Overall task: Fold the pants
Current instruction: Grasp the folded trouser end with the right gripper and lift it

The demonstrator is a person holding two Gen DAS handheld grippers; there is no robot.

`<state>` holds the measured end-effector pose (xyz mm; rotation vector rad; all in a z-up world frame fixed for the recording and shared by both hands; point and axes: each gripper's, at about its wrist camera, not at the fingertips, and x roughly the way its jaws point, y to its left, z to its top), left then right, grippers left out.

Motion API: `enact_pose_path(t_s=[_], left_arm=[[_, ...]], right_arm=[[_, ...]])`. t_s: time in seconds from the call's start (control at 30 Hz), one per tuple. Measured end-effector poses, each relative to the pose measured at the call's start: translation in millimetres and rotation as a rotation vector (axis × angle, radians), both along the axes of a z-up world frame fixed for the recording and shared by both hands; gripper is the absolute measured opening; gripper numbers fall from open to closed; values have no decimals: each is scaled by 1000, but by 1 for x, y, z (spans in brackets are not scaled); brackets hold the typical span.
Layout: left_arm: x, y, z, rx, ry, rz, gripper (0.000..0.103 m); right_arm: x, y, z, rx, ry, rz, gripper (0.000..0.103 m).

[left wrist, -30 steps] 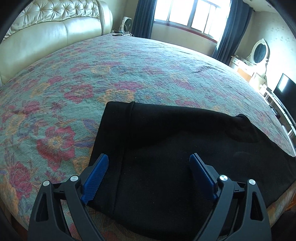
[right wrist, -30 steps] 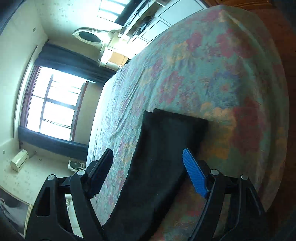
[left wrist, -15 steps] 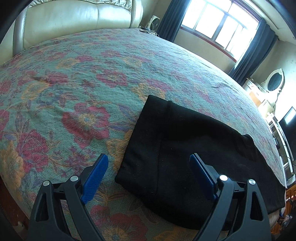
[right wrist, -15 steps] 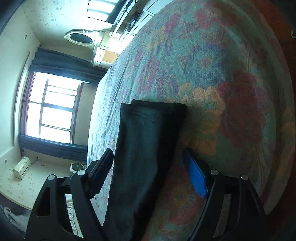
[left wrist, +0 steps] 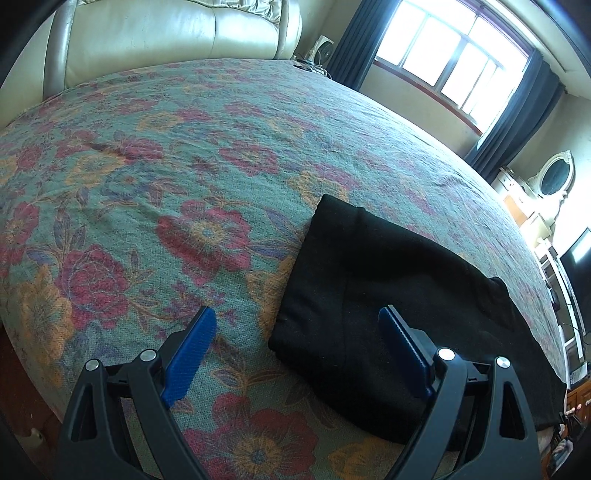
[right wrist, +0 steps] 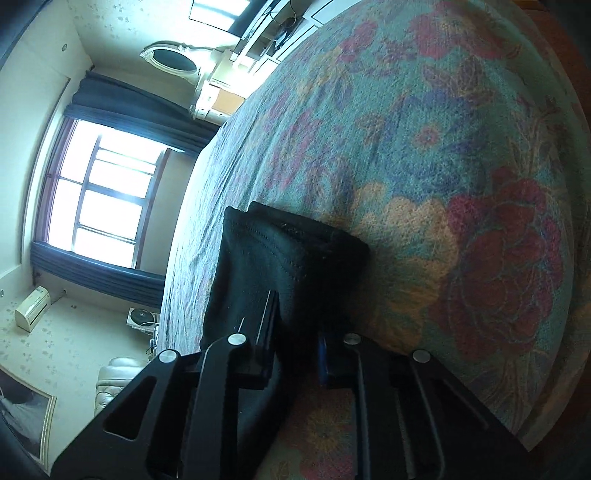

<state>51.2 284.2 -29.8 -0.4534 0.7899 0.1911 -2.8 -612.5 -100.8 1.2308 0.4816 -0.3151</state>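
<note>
Black pants lie folded lengthwise on a floral bedspread, one end near the bed's front edge. My left gripper is open and empty; it hovers above the near corner of that end, with its right finger over the cloth and its left over the bedspread. In the right wrist view the pants' other end, with stitched hems, sits between the fingers. My right gripper is shut on this end of the pants.
A cream leather headboard stands at the far side of the bed. A window with dark curtains, a white dresser with an oval mirror and a television line the right wall.
My left gripper has pulled back and to the left, off the pants' end. My right gripper has moved in over the pants' hem end and closed on it.
</note>
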Motion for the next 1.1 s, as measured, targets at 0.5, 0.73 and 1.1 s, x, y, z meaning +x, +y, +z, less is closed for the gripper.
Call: enact_pose_path(t_s=[0.5,0.73,1.1], left_arm=[[33,-146,57,-33,-74,-368,88],[69,-277,53,-168,-50,-586,88],[94,-447,28,-249,-52,-868,88]], right_arm=[[8,51,69,-273,-47,70,13],[30,92,105,-396,-67,177,13],[37,117,122,-395,-114,240,13]])
